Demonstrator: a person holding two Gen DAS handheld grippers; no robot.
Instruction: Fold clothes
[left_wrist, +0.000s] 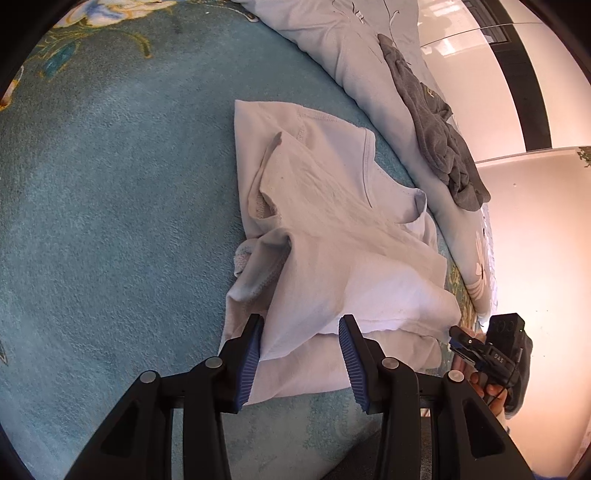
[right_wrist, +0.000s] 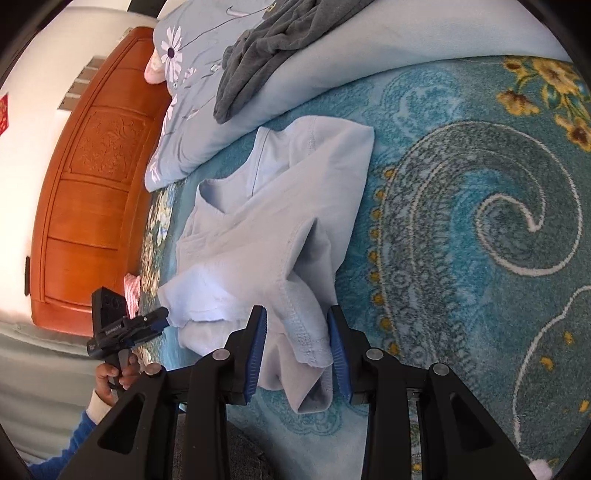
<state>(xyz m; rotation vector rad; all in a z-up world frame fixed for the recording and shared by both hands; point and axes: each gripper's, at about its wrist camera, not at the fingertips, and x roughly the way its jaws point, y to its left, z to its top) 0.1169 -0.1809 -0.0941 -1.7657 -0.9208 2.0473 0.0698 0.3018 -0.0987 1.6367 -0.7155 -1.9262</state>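
Shirt (left_wrist: 332, 236) between spread left tool (left_wrist: 301, 354) fingers

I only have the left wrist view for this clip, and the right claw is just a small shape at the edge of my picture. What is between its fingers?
Observer: In the right wrist view, the right claw stands open around a sleeve of the white shirt. The sleeve's stitched hem faces the camera.
Operator: Does that sleeve lie flat?
Observer: No, it is rumpled and folded over on itself between the fingers.
Operator: What is at the far end of the bed on that side?
Observer: A carved wooden headboard, which your view does not show.
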